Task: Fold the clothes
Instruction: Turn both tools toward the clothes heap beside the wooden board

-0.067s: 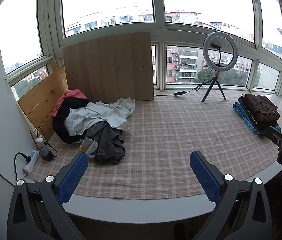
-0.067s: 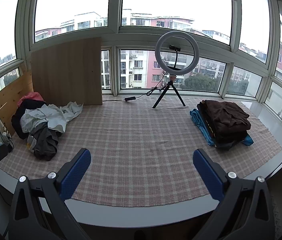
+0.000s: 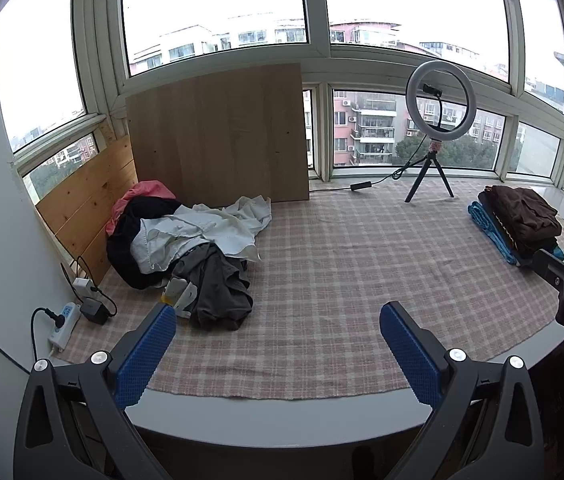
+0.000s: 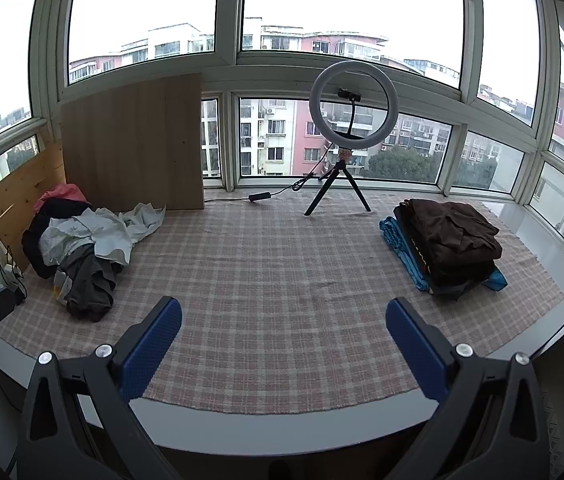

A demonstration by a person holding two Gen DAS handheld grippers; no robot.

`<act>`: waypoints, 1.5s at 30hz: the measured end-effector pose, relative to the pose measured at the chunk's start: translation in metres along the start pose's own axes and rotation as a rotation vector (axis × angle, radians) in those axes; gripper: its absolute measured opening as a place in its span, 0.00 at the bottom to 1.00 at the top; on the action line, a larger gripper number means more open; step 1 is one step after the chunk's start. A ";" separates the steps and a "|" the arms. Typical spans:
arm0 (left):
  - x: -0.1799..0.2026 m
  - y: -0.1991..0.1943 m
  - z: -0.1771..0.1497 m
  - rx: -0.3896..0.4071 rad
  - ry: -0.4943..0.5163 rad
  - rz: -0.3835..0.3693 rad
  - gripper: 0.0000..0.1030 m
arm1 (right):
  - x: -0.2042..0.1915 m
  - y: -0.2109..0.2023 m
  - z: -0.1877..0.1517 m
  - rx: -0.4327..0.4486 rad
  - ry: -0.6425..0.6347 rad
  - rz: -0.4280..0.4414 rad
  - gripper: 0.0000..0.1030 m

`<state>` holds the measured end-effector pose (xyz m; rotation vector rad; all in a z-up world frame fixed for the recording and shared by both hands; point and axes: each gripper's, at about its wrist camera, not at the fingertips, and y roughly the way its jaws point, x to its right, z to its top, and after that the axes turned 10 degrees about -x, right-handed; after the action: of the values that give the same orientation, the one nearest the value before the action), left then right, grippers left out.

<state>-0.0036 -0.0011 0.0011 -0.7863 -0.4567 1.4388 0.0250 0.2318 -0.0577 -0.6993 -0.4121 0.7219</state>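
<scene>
A checked cloth (image 3: pixel 321 280) covers the wide window ledge, and everything else sits on it. At its left end, against the leaning wooden board (image 3: pixel 218 136), lies the pile of unfolded clothes (image 3: pixel 190 248): white, black, pink and grey garments tangled together. At the cloth's right end, well apart from that pile, is the folded stack (image 4: pixel 445 244), brown pieces on top of blue. A ring light (image 4: pixel 351 132) on its small tripod stands at the back of the cloth, between the two.

The left claw (image 3: pixel 278 350) hangs over the cloth's near edge, spread wide and holding nothing; the pile lies ahead of it and to its left. The right claw (image 4: pixel 283 346) is likewise wide open and empty, with the folded stack ahead on its right.
</scene>
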 end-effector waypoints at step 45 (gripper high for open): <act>-0.011 0.071 0.072 -0.082 -0.225 0.219 0.99 | -0.024 0.144 0.095 -0.056 -0.193 0.171 1.00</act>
<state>-0.1050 -0.0014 0.0013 -0.7606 -0.6185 1.7318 -0.1109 0.3336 -0.0951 -0.7258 -0.5553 0.9469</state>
